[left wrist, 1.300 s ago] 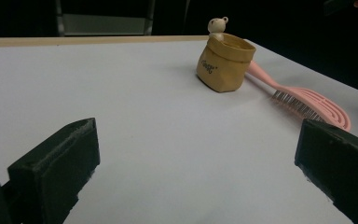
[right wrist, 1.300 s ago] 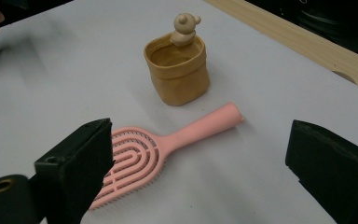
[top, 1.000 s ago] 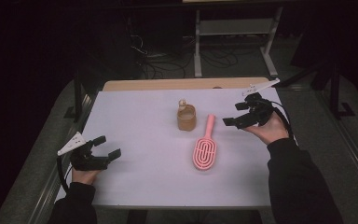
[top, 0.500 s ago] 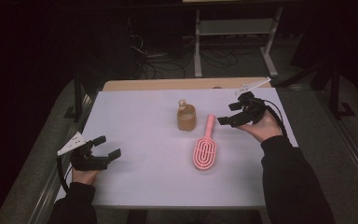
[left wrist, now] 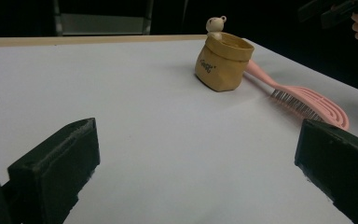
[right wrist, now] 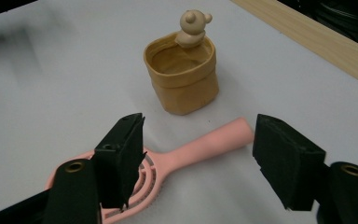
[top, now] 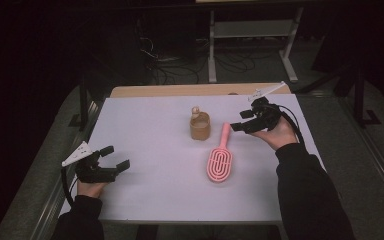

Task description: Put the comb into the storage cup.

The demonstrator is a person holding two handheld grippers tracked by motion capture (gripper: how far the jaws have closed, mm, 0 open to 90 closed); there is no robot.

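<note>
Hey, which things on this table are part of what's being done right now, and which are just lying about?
In use:
- pink hairbrush, lying flat, handle between the open jaws
- right hand-held gripper, jaws just closing, not yet pressing

Lying about:
- tan pouch with a small bear figure
- left hand-held gripper, open, apart from everything

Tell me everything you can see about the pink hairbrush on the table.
The pink hairbrush looks like smooth plastic, with an oval head cut by looping slots and a straight rounded handle. It lies flat on the white table, bristles down, handle pointing away from the person, toward the right tool. Its handle passes close beside the tan pouch; whether they touch is unclear. The right tool's open jaws hover over the handle without touching it.
</note>
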